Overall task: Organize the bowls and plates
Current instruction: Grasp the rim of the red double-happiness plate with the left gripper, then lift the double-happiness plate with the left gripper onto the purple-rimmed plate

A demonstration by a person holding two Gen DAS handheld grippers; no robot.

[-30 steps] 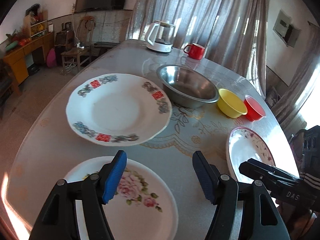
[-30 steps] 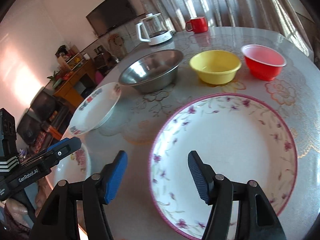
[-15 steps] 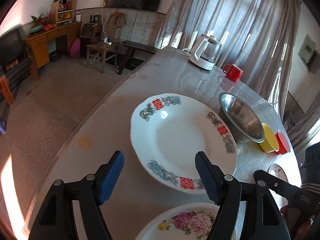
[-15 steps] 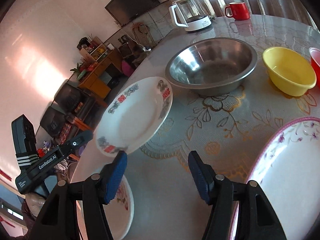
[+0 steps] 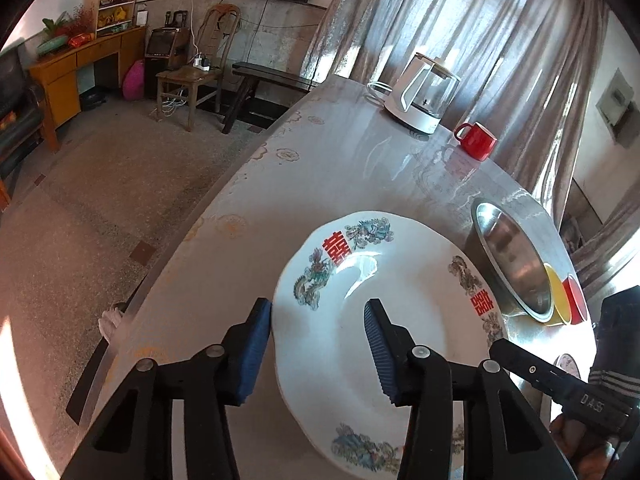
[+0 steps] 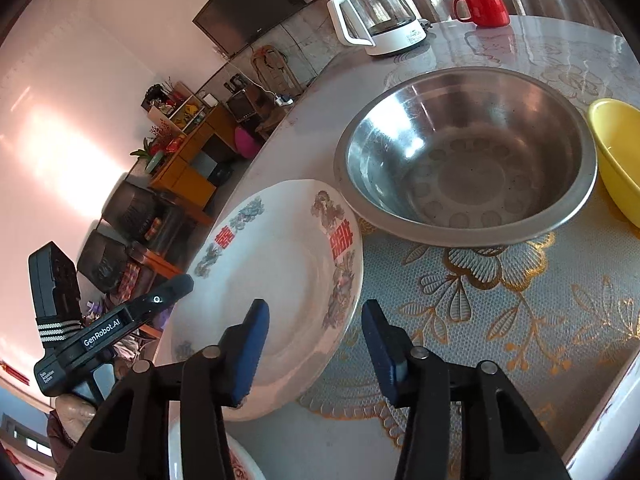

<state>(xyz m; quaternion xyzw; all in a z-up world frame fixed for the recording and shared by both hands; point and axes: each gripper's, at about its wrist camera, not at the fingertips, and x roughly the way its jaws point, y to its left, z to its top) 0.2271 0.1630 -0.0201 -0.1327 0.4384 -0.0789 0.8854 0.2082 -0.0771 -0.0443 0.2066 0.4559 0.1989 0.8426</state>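
steel bowl (image 6: pixel 464 160) and yellow bowl (image 6: pixel 618 156) sit empty.

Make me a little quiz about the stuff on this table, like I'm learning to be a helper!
1. True or false: the metal bowl is full of food.
2. What colour is the mug beside the kettle? A blue, B red, C green.
3. Fill in: the bowl right next to the metal bowl is coloured ___.

Key: 1 false, it is empty. 2 B. 3 yellow: it is the yellow bowl.
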